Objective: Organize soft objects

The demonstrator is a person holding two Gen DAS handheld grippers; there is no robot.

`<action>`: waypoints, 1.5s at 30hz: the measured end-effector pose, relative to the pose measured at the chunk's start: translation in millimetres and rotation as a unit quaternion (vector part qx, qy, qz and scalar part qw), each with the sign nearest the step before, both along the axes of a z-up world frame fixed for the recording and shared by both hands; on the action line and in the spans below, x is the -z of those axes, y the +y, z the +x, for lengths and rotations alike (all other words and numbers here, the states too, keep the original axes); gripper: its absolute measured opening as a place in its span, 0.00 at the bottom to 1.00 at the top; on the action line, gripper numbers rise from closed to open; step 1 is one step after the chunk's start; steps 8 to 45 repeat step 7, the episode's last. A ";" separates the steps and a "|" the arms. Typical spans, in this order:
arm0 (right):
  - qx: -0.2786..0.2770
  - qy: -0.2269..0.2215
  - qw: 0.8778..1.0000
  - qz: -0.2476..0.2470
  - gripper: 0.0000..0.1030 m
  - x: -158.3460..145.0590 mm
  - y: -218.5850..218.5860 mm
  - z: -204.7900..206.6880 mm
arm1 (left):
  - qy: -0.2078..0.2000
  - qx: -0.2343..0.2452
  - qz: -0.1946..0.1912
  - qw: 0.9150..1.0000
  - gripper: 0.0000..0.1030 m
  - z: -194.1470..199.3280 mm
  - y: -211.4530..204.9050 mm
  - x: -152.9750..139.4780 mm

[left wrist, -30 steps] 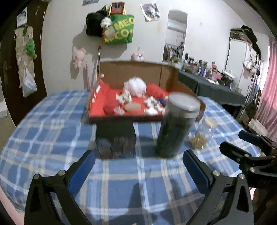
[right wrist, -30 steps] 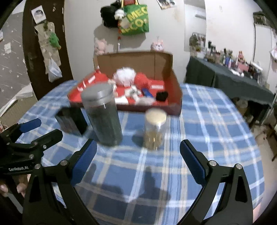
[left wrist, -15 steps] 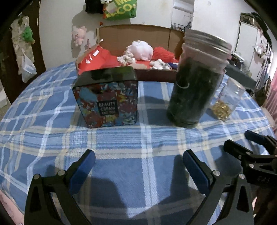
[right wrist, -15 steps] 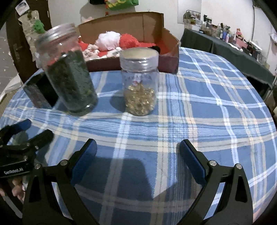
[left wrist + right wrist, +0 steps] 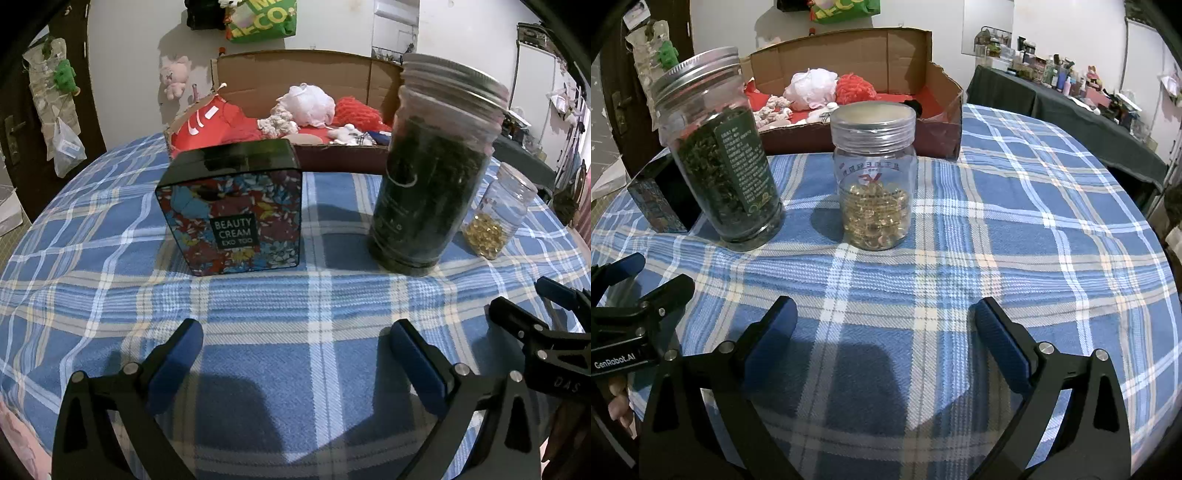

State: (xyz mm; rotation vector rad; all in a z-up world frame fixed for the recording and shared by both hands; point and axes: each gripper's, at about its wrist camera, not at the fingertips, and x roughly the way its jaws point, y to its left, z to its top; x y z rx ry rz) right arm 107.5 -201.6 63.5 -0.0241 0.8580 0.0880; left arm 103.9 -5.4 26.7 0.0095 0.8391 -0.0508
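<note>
Both grippers dropped closer to plaid tablecloth (image 5: 295, 350) — jars loom larger | jaws wide, empty | cluttered bedroom

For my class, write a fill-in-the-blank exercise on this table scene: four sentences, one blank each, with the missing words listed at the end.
1. The tin in front of the left gripper reads BEAUTY ____.
2. The small jar ahead of the right gripper holds ____-coloured capsules.
3. The white pouf and red yarn ball lie inside a ____ box.
4. Both grippers' jaws stand ____, holding nothing.

Missing words: CREAM; gold; cardboard; open
</note>
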 end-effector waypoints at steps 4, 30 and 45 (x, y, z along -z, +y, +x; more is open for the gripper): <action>0.000 0.000 1.000 -0.001 0.96 -0.3 -0.3 0.2 | 0.000 0.000 0.000 1.000 1.00 0.2 0.4 0.1; 0.000 0.000 1.000 -0.001 0.96 -0.2 -0.2 0.2 | 0.000 0.001 0.000 1.000 1.00 0.1 0.1 0.1; 0.000 0.000 1.000 -0.001 0.96 -0.2 -0.2 0.2 | 0.000 0.001 0.000 1.000 1.00 0.1 0.1 0.1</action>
